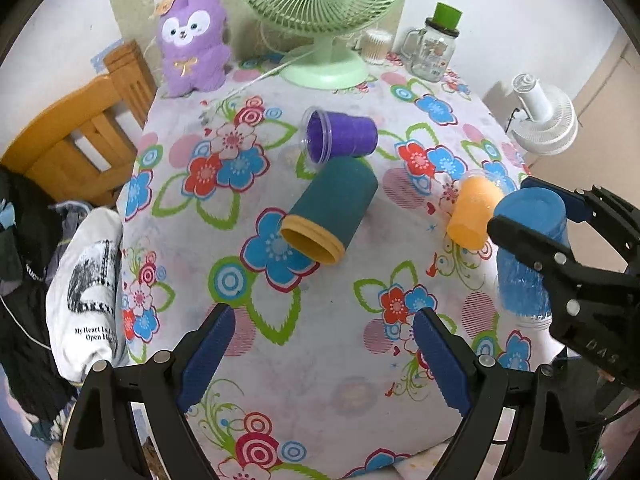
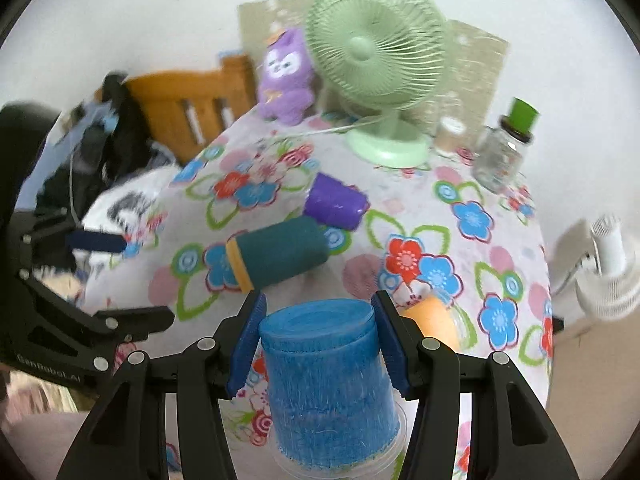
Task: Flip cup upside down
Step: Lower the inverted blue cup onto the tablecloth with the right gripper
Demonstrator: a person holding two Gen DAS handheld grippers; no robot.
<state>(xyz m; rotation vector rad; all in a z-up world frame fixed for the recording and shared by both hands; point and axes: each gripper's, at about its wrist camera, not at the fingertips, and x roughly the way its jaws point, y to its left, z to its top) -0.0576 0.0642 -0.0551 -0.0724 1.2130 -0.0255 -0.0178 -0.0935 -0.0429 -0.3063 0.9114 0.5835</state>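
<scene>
- At lower centre of the right wrist view, my right gripper (image 2: 318, 340) pinches the fuzzy blue plastic cup (image 2: 328, 384), base up.
- My left gripper (image 1: 324, 356) hangs spread above the floral tablecloth (image 1: 320, 400).

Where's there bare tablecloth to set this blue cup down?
Freest is the near stretch of tablecloth under the open left gripper, short of the teal cup. The middle is crowded: teal cup, purple cup and orange cup lie there. The right gripper holds the blue cup at the right edge.
</scene>
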